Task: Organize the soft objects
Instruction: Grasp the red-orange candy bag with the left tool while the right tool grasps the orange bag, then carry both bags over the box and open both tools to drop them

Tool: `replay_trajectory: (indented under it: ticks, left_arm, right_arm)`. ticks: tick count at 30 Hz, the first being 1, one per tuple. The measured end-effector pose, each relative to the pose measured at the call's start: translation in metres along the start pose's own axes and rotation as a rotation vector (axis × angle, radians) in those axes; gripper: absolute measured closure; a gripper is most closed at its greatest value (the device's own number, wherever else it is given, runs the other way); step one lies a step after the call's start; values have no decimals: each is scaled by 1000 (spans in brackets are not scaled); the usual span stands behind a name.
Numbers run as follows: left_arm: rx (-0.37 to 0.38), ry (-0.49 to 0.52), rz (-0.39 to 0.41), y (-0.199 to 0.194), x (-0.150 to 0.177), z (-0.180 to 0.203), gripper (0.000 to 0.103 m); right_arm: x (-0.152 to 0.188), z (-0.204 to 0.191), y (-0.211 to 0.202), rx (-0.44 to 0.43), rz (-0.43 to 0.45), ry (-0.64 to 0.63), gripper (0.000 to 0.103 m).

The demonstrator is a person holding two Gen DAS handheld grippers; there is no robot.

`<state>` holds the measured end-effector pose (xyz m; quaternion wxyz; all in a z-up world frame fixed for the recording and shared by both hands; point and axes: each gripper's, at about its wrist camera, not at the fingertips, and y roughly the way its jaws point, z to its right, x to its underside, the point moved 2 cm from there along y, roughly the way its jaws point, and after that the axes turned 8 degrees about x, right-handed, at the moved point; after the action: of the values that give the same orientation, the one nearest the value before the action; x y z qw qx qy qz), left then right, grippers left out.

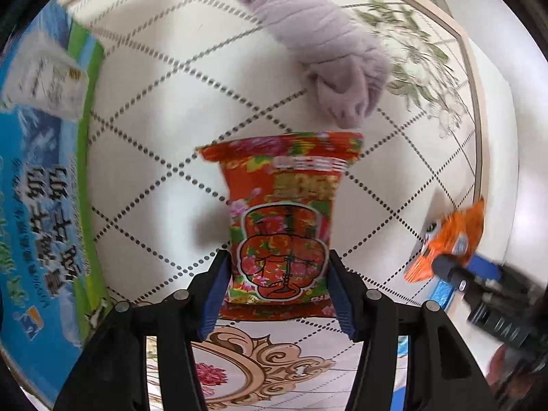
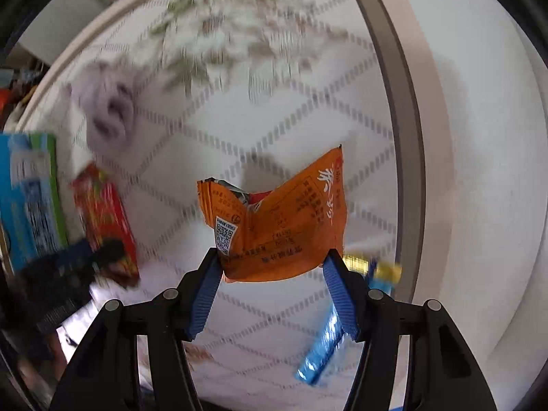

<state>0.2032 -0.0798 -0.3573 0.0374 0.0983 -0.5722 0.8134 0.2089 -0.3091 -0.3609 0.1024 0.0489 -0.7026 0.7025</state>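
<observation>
White diamond-stitched cloth, floral corner, blurred; left gripper clamps red packet, right gripper orange packet.

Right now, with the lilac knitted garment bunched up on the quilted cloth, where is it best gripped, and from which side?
Judging by its pose, grip the lilac knitted garment at its thick folded end nearest the red floral snack bag, coming from above. That bulge stands proud of the quilted cloth, giving the fingers something to close on.

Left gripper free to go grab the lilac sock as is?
Probably not. The left gripper has the red floral packet between its jaws, apparently gripped. The lilac sock lies just beyond, unobstructed.
</observation>
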Motion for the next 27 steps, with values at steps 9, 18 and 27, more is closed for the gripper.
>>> replay_trajectory:
  ticks: [9,18,27]
  left_arm:
    - [-103,33,55,7,-30,11,52]
    - [-128,143,165,-24,-10,44,60]
    - [-46,244,293,-120,27,45,60]
  right_arm:
    - [9,-1,0,-33,103,73,29]
    - [16,21,-6,-43,111,145,44]
    - [57,-1,-84,-129,228,139,46]
